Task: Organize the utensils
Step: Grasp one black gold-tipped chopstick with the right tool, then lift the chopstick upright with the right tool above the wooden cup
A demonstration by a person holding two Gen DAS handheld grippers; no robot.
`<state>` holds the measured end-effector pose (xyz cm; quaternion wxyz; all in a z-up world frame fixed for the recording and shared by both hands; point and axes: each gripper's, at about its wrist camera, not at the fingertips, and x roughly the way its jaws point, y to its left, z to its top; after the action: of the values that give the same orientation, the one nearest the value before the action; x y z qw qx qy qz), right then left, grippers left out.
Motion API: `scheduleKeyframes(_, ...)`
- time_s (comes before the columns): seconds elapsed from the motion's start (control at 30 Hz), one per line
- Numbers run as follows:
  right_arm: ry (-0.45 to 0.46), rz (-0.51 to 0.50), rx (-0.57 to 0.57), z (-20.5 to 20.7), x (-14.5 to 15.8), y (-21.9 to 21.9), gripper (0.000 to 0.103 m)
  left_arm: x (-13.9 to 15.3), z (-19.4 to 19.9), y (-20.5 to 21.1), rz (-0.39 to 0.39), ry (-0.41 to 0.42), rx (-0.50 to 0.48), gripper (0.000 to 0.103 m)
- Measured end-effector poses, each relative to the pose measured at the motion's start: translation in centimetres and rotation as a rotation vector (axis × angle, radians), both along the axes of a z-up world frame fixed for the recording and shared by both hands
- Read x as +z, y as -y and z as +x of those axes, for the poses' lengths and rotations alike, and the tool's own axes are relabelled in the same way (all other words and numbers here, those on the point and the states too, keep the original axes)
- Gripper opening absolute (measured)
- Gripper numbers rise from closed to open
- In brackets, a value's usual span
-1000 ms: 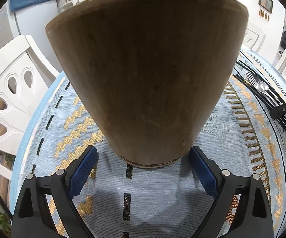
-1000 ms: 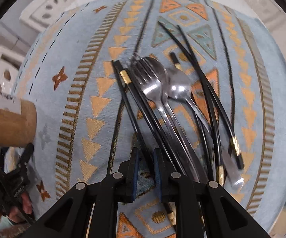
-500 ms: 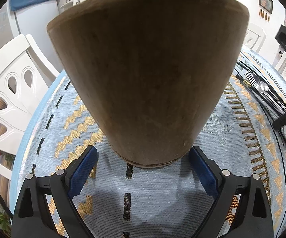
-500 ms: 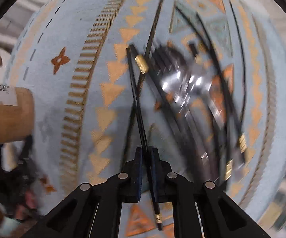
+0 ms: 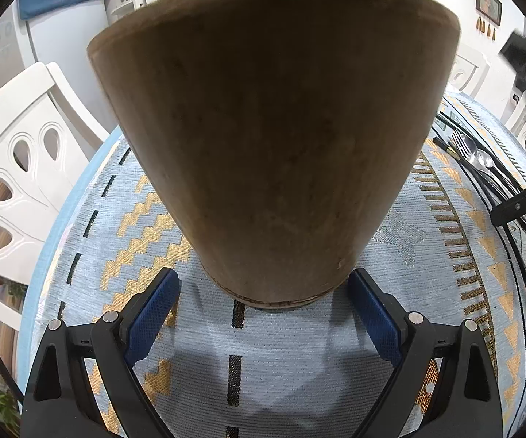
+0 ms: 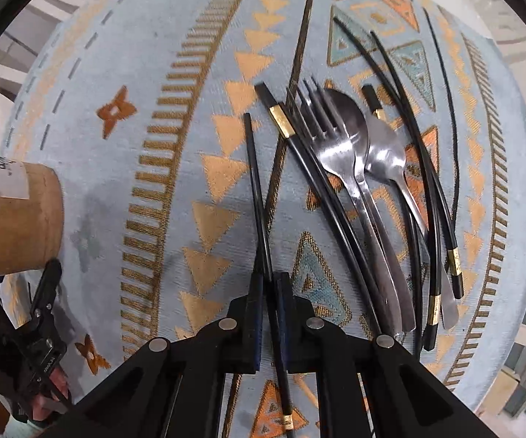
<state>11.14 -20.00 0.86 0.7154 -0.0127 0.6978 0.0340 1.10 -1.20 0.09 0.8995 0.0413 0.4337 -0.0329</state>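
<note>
A round table is covered by a pale blue woven cloth (image 6: 161, 84) with gold and orange triangle bands.

In the right wrist view, the right gripper (image 6: 269, 292) points down at the table. Its two blue-padded jaws are pressed nearly together on a single black chopstick (image 6: 259, 204), which runs from between the pads away toward the far side, with its gold-banded end sticking out on the near side below the pads. The jaws have just been closing on it.

To the right of the held chopstick lies the loose pile of utensils: a steel fork (image 6: 330, 149), a large spoon (image 6: 350, 124) partly under the fork, and a smaller spoon (image 6: 387, 153) just beside it on the right. Several more black chopsticks (image 6: 336, 215) with gold bands lie crossed among and around them; how many there are is hard to count.

At the left edge stands a wooden holder (image 6: 15, 219) with a white label, well apart from the pile.

In the left wrist view, that wooden holder (image 5: 270, 138) fills most of the picture, standing upright on the cloth. The left gripper (image 5: 263, 292) has its jaws set wide, one blue pad on each side of the holder's base; the pads appear not to touch it, though the view there is tight. A white chair (image 5: 15, 168) stands at the left.
</note>
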Motion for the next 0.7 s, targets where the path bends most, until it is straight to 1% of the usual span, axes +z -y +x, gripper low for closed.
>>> scheduleKeyframes(0.03, 0.021, 0.033, -0.004, -0.4, 0.6, 0.0, 0.005, 0.0, 0.0, 0.0, -0.001, -0.001, 0.0, 0.095)
scheduleKeyframes(0.07, 0.048, 0.087, -0.018, -1.0, 1.3, 0.3, 0.005, 0.0, 0.0, -0.1, -0.002, -0.001, 0.0, 0.095)
scheduleKeyframes(0.13, 0.101, 0.121, -0.03, -1.7, 2.7, 0.2, 0.005, -0.1, 0.0, -0.1, -0.003, -0.002, 0.0, 0.095)
scheduleKeyframes(0.17, 0.144, 0.134, -0.024, -2.2, 3.8, -0.1, 0.005, -0.1, -0.1, -0.1, -0.003, -0.002, 0.0, 0.095)
scheduleKeyframes(0.3, 0.305, 0.245, 0.011, -4.5, 8.2, -1.2, 0.005, -0.1, 0.0, -0.2, -0.005, -0.003, 0.0, 0.095)
scheduleKeyframes(0.33, 0.349, 0.253, 0.022, -5.2, 9.6, -1.7, 0.005, -0.1, 0.0, -0.2, -0.005, -0.003, 0.0, 0.095)
scheduleKeyframes(0.53, 0.525, 0.247, 0.047, -8.2, 14.9, -1.0, 0.005, 0.0, 0.0, -0.2, -0.005, -0.003, 0.0, 0.095)
scheduleKeyframes(0.63, 0.624, 0.245, 0.052, -8.8, 18.3, -1.8, 0.005, 0.0, 0.0, -0.3, -0.005, -0.003, 0.0, 0.095)
scheduleKeyframes(0.7, 0.67, 0.261, 0.058, -9.3, 20.3, -1.9, 0.005, 0.0, 0.0, -0.3, -0.005, -0.003, 0.0, 0.095)
